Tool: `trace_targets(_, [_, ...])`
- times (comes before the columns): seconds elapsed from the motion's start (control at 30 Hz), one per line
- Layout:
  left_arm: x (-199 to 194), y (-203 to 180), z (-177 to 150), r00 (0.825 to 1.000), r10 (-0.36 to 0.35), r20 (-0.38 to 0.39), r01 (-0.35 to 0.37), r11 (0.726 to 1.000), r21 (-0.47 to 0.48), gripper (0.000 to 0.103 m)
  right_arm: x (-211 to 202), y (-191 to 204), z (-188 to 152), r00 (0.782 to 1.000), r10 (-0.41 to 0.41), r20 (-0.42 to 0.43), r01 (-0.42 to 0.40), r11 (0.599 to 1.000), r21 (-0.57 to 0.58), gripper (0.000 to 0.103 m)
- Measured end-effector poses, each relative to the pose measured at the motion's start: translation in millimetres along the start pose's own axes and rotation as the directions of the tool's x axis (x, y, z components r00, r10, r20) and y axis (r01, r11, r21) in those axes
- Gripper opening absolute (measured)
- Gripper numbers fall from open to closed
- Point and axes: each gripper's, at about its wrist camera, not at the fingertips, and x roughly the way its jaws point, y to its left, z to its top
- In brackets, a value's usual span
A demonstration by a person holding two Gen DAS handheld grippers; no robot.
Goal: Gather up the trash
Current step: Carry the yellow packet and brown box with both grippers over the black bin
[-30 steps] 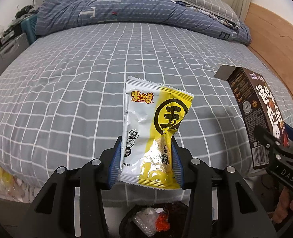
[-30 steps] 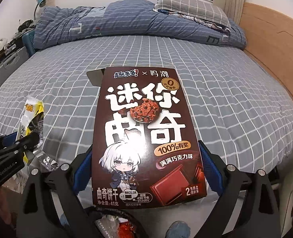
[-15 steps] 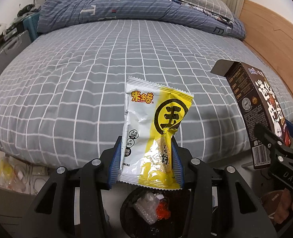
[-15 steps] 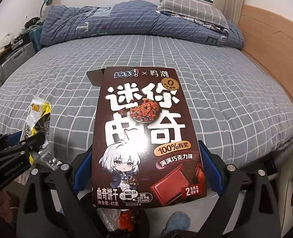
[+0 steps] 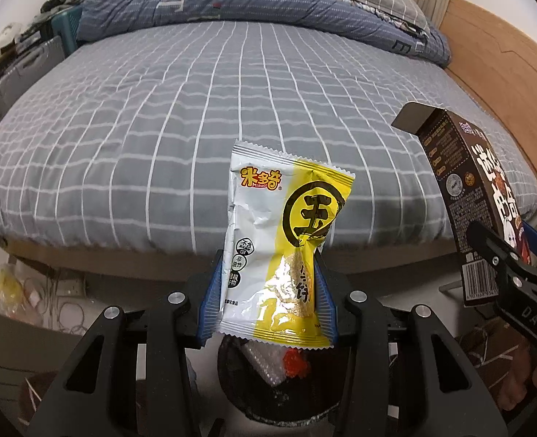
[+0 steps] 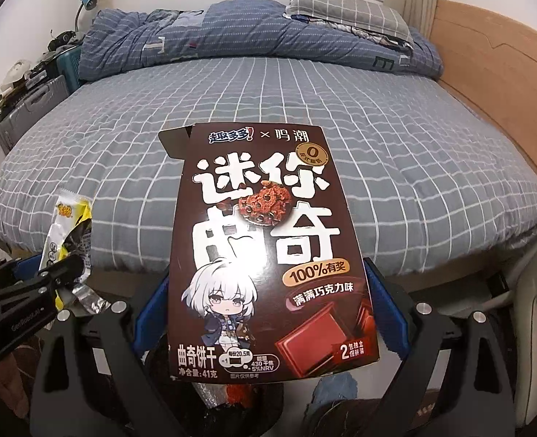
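We hold the yellow-and-white snack wrapper (image 5: 283,251) pinched upright between our left gripper's (image 5: 268,291) narrow jaws and the brown cookie box (image 6: 272,255) clamped in our right gripper (image 6: 268,313), both hiding most of the bin (image 5: 286,393) below, off the bed's (image 5: 195,109) near edge.

"100%", "41", "430" on the brown cookie box (image 6: 268,247); "DAS" on the right tool (image 5: 516,287)

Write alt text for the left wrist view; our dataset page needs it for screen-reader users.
The left gripper pinches a white-and-yellow snack wrapper upright above a dark trash bin at the foot of a grey checked bed. At right, the right gripper holds a brown cookie box.
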Motion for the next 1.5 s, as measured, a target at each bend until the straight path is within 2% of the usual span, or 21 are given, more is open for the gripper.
trace_targets(0.13, [-7.5, 5.7, -16.1, 1.0, -0.009, -0.018, 0.008, 0.999, -0.034, 0.044, -3.2, 2.6, -9.9, 1.0, 0.01, -0.027, -0.01, 1.0, 0.0, 0.089])
trace_targets(0.43, [-28.4, -9.3, -43.1, 0.999, 0.009, -0.038, -0.009, 1.0, 0.001, 0.044, -21.2, 5.6, -42.1, 0.998, 0.012, -0.066, -0.012, 1.0, 0.009, 0.089])
trace_targets(0.67, [-18.3, -11.5, -66.0, 0.997, 0.02, -0.08, -0.02, 1.0, 0.0, 0.044, -22.4, 0.3, -67.7, 0.994, 0.0, -0.113, 0.001, 1.0, 0.009, 0.089])
trace_targets(1.1, [34.1, -20.1, -94.7, 0.986, 0.016, -0.168, -0.011, 0.999, 0.03, 0.043, 17.2, 0.4, -109.6, 0.973, 0.007, -0.229, -0.006, 1.0, 0.007, 0.089])
trace_targets(1.5, [103.7, -23.2, -108.9, 0.967, 0.016, -0.254, -0.004, 0.999, 0.044, 0.043, 79.2, -0.1, -130.5, 0.938, 0.001, -0.348, 0.014, 0.999, 0.041, 0.089])
